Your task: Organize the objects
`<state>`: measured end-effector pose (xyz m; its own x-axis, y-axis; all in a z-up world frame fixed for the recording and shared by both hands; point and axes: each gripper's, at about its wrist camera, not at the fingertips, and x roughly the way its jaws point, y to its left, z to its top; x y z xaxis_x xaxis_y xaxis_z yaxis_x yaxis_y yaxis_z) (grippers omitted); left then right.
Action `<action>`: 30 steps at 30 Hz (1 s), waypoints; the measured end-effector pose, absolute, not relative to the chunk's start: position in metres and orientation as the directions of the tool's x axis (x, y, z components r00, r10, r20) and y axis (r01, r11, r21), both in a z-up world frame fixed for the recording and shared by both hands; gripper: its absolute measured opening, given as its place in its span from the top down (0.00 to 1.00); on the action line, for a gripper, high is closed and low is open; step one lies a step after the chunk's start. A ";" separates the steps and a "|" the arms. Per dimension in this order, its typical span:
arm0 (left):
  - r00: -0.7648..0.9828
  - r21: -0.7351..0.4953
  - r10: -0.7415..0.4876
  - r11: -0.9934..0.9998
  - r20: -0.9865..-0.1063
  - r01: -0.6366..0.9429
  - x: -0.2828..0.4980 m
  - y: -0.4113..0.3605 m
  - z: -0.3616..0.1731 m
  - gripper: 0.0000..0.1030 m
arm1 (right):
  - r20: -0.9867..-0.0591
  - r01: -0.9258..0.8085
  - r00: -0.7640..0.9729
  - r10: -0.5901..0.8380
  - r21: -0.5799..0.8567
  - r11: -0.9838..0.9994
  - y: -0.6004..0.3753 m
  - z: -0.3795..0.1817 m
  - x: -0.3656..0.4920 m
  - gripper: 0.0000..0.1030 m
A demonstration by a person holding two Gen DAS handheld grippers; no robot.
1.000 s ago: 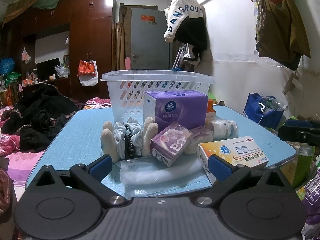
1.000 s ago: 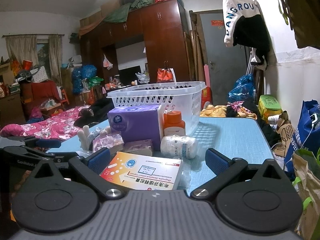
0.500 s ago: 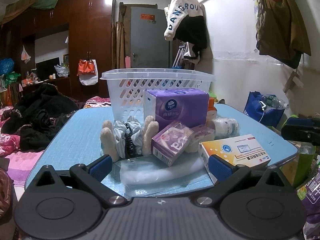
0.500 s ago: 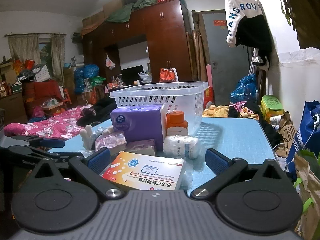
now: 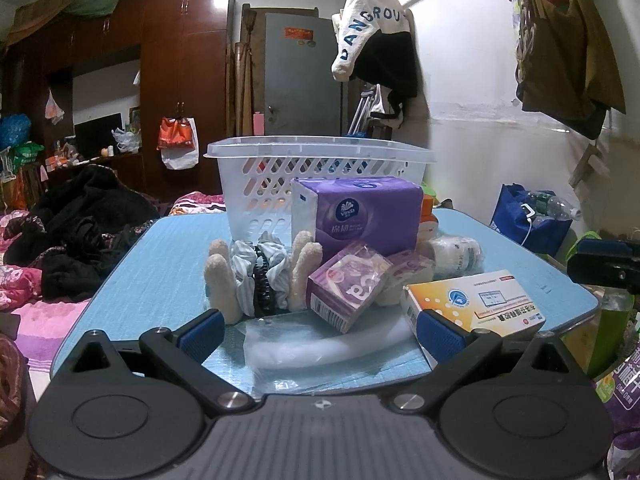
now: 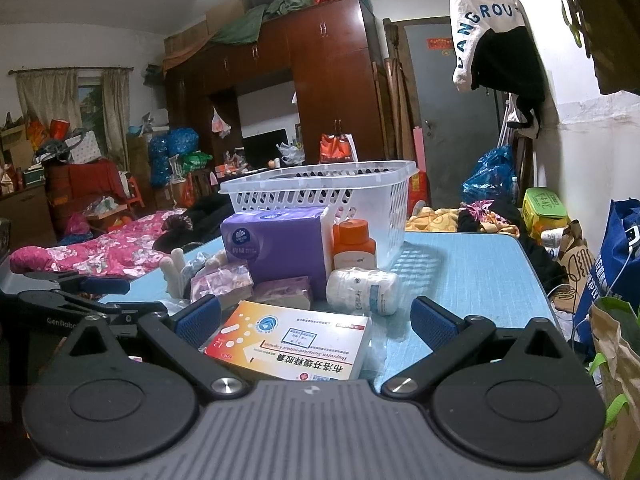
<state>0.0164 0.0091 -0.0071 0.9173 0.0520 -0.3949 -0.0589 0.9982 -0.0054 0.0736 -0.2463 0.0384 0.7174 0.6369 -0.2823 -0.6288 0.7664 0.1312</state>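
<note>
A white slotted basket (image 5: pixel 320 168) (image 6: pixel 320 188) stands at the back of a blue table (image 5: pixel 160 264) (image 6: pixel 472 276). In front of it lie a big purple tissue pack (image 5: pixel 360 212) (image 6: pixel 276 244), a small purple tissue packet (image 5: pixel 348 284), scrunchies with fluffy socks (image 5: pixel 260 276), a clear plastic bag (image 5: pixel 320 344), an orange-capped bottle (image 6: pixel 354 244), a white bottle on its side (image 6: pixel 362 290) and a medicine box (image 5: pixel 476 304) (image 6: pixel 292 344). My left gripper (image 5: pixel 320 332) is open at the table's near edge, short of the bag. My right gripper (image 6: pixel 316 320) is open, its fingers either side of the medicine box.
A bed with dark clothes (image 5: pixel 80 236) and a pink floral cover (image 6: pixel 100 248) lies left of the table. A blue bag (image 5: pixel 528 220) and other bags stand on the right by the white wall. A wardrobe (image 5: pixel 184 80) and a grey door (image 5: pixel 304 76) are behind.
Both grippers have crept slightly closer to the objects and stay open. The right one now has the medicine box further between its fingers.
</note>
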 end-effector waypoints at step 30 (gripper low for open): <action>0.914 -0.007 0.045 0.999 -0.404 -0.053 0.019 0.007 -0.009 0.00 | -0.293 -0.632 0.712 0.638 0.129 0.764 -0.245 0.036 0.075 0.00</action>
